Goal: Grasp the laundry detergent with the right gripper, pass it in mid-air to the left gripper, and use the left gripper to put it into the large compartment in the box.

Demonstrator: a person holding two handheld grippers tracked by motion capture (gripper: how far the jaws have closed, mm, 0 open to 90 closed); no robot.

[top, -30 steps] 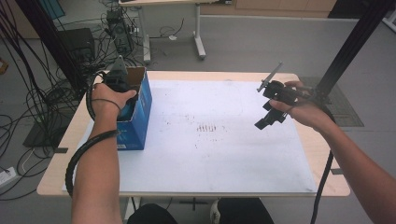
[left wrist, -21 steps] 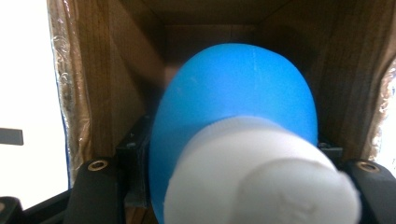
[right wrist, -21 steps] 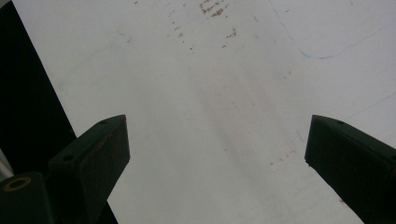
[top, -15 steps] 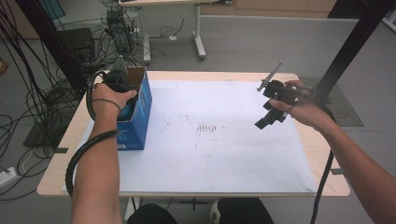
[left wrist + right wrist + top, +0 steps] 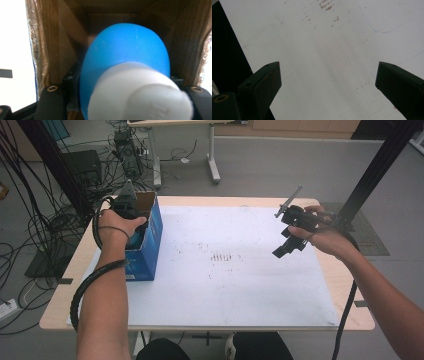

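A blue cardboard box stands open-topped at the table's left edge. My left gripper reaches down into it from above, its tips hidden by the box walls. In the left gripper view the brown inner walls of the box surround a rounded blue bottle with a white cap, and my left gripper is shut on it. My right gripper is held in the air over the right side of the white sheet. Its jaws stand open with nothing between them, above the stained sheet.
The wooden table is mostly covered by the white sheet, which has small brown marks near its middle. A black frame post rises at the back right. Cables hang and lie left of the table.
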